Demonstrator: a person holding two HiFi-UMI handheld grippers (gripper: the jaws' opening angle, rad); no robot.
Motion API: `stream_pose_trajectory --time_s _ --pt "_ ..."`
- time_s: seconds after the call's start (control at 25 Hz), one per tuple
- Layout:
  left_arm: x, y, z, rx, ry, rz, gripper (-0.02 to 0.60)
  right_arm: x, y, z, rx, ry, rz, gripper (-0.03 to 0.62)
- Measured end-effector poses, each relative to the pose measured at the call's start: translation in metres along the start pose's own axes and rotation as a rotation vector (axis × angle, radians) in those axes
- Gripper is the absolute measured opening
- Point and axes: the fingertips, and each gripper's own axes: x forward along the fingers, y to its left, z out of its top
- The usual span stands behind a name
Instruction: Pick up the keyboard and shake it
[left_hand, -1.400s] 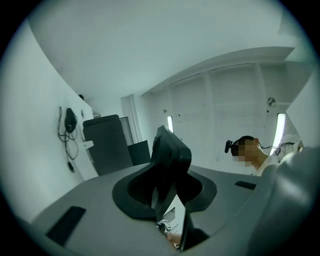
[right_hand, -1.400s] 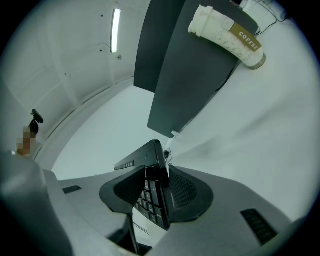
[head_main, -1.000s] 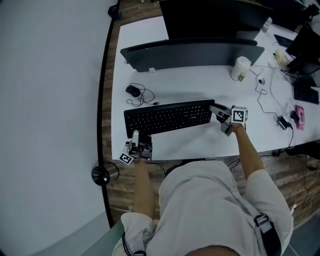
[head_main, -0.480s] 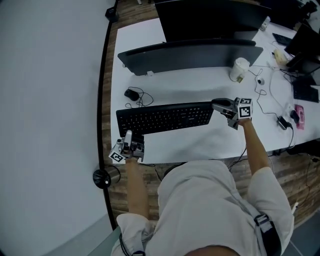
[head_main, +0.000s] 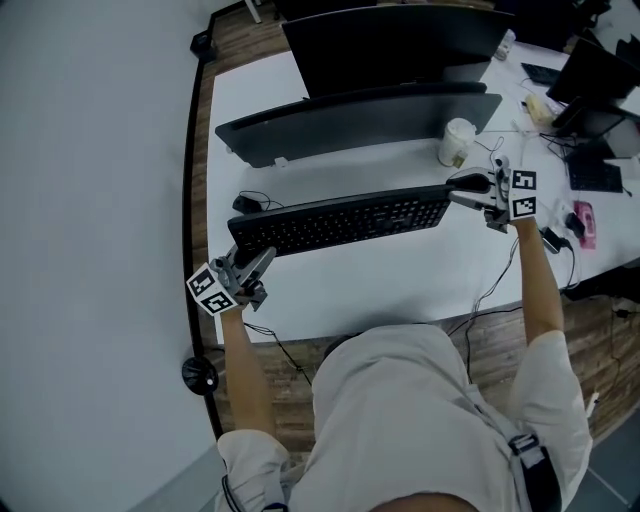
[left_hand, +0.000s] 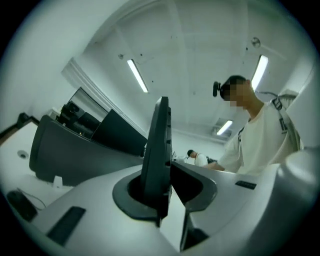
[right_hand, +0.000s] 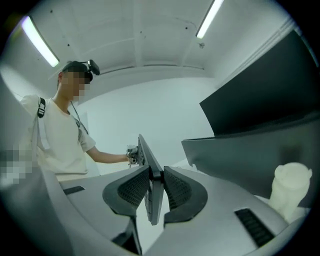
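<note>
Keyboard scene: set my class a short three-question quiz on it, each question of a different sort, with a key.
1. True or false: the right tongs grip the white cup.
2. What do both tongs hold? A keyboard; B laptop; C book.
3. Fill in: the left tongs grip the keyboard's ____ end.
Key: 1 false, the cup stands apart on the desk; 2 A; 3 left. Both tongs have just been closing, the keyboard between their pads.
</note>
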Motion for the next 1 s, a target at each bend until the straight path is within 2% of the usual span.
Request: stream_pose_trajectory --time_s 0.08,0.24,0.36,0.52,0.68,0.8,0.88,1.0 --pt "0.016 -0.006 0.001 0.079 0.074 -0.008 0.100 -0.013 0.002 0.015 -0.055 0.041 -0.010 0.117" --pt "0.042 -0.017 0.011 0.256 0.154 -0.024 0.100 -0.034 0.007 0.046 -0.171 0.137 -0.027 0.117" --pt "0.055 -0.023 0.022 0.352 0.158 -0.026 0.098 -0.044 0.011 0.070 -0.265 0.221 -0.037 0.117" --pt "0.055 -0.033 0.060 0.502 0.129 -0.026 0.097 -0.040 0.023 0.110 -0.447 0.319 -0.045 0.115" --pt "0.054 -0.052 0.094 0.679 0.166 -0.034 0.097 -0.033 0.036 0.136 -0.631 0.433 -0.051 0.112" --pt "0.060 -0.058 0.110 0.800 0.289 0.030 0.096 -0.024 0.037 0.151 -0.744 0.484 -0.066 0.110" --pt "0.065 -0.059 0.114 0.925 0.360 0.082 0.094 -0.023 0.029 0.157 -0.817 0.537 -0.120 0.112" --pt "0.074 -0.067 0.113 1.107 0.372 0.177 0.091 -0.025 0.011 0.151 -0.932 0.654 -0.221 0.112"
